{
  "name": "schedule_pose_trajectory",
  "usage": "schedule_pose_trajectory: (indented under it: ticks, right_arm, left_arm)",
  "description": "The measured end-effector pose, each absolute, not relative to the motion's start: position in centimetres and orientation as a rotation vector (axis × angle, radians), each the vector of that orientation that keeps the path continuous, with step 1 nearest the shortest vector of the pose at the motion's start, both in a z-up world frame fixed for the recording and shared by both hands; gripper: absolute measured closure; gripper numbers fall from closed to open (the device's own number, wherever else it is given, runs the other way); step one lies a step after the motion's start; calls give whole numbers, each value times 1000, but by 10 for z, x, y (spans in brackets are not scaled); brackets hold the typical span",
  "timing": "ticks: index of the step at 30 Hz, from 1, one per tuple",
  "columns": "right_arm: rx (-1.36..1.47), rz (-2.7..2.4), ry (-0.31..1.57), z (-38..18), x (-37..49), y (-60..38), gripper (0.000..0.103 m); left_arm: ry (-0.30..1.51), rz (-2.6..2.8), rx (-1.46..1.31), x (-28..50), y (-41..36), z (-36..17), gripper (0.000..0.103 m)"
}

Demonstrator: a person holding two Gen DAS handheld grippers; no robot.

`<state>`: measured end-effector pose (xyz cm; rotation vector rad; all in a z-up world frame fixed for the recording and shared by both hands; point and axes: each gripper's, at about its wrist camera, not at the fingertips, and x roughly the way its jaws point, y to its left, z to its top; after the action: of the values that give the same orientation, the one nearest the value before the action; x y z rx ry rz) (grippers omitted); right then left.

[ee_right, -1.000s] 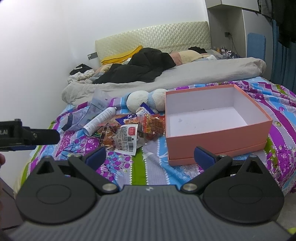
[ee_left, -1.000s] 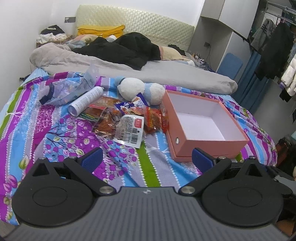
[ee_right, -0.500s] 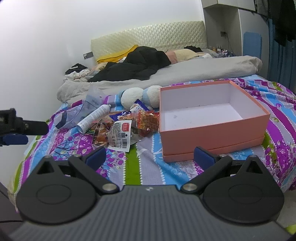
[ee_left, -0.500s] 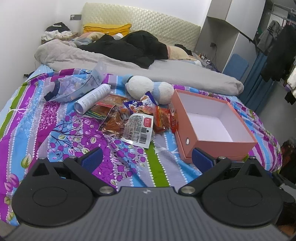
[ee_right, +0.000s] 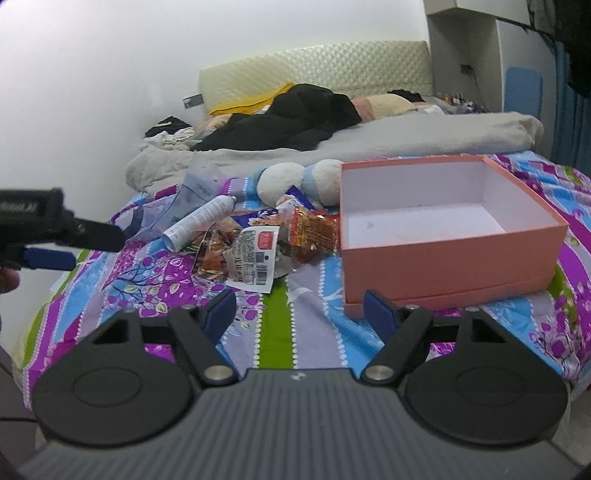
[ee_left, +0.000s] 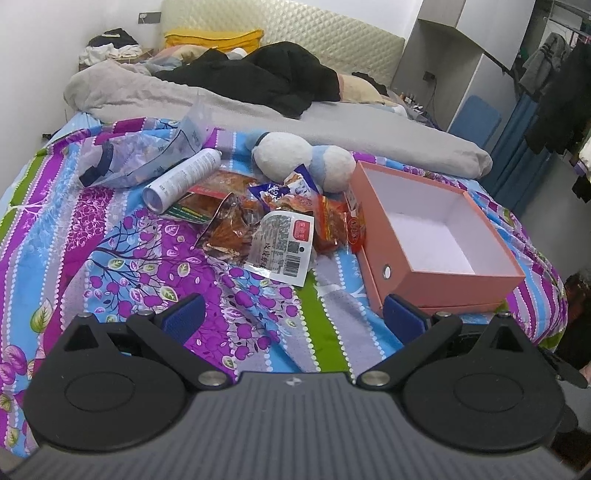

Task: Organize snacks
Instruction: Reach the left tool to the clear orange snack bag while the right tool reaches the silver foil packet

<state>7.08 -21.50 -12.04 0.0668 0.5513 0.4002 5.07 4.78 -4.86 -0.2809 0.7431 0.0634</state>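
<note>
**Both grippers hover empty over the bed, snacks heaped beside the open box**

Nearest in the left wrist view, the left gripper [ee_left: 293, 314] hangs above the flowered bedspread [ee_left: 122, 258] with its blue pads spread wide and nothing between them. The right gripper [ee_right: 300, 308] sits just as low over the same cover; its jaws have just been closing and now stand narrower than the left pair, yet there is a clear gap between them and only bedspread shows in it. At the left edge of the right wrist view, the left gripper's black and blue fingers [ee_right: 48, 258] reach in from the side, above the bed's edge.

A little beyond the fingertips lies the snack pile [ee_left: 280, 221]: a clear packet with a red label and a barcode [ee_left: 282, 245] on the near side, crinkled orange and red wrappers behind and beside it, and a blue wrapper at the back. Some red packets lean against the left wall of the pink box [ee_left: 436, 236], which stands open and white inside, with nothing in it.

Left of the pile, a white spray can [ee_left: 183, 179] lies on its side, with a clear plastic bag [ee_left: 147, 155] behind it. A white and blue plush toy [ee_left: 303, 160] rests just behind the snacks. Farther back are a grey blanket [ee_left: 332, 125], dark clothes and the padded headboard [ee_left: 317, 33].
</note>
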Motion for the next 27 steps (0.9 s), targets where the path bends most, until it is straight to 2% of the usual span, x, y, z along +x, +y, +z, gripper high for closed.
schedule_pose_trajectory:
  ticks: [18, 27]
  right_arm:
    - [31, 533, 553, -133, 82, -172, 26]
    - [-46, 547, 529, -146, 101, -146, 26]
  left_arm:
    - [675, 52, -313, 70, 77, -71, 0]
    - [655, 54, -368, 90, 104, -101, 0]
